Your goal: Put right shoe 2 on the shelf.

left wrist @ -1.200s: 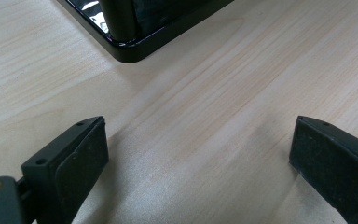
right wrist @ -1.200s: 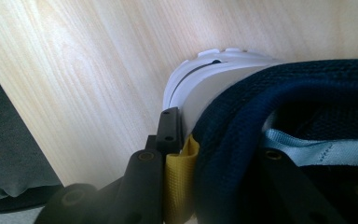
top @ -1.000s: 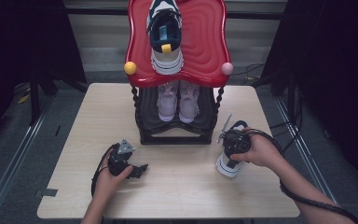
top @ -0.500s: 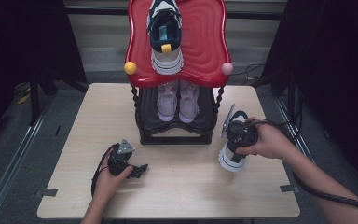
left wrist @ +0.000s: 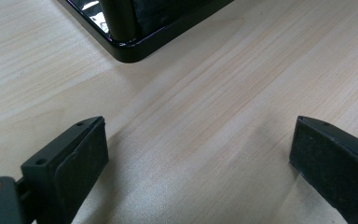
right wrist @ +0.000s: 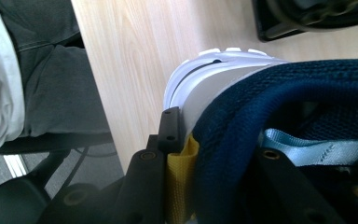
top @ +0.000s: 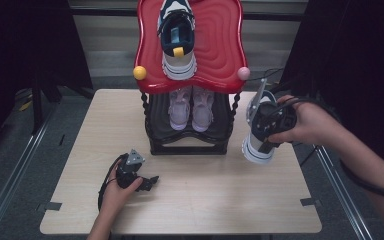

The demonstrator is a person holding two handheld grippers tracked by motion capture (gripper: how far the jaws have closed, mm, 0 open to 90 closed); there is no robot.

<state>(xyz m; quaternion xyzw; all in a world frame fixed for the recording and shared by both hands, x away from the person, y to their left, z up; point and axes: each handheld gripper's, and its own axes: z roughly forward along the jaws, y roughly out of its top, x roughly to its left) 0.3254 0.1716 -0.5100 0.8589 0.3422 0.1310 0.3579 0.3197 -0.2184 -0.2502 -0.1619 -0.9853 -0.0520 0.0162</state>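
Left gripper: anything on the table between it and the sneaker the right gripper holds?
Nothing: in the high view, bare table runs from the left gripper to the lifted sneaker; the black rack stands farther back.

Navy knit sneaker point(right wrist: 279, 98) with white sole, yellow heel tab and pale blue strap; matching navy-and-white sneaker point(top: 177, 40) on glossy red rippled shelf top point(top: 220, 45); pale pink sneakers point(top: 191, 106) on black lower shelf; light wood-grain table point(top: 205, 200).
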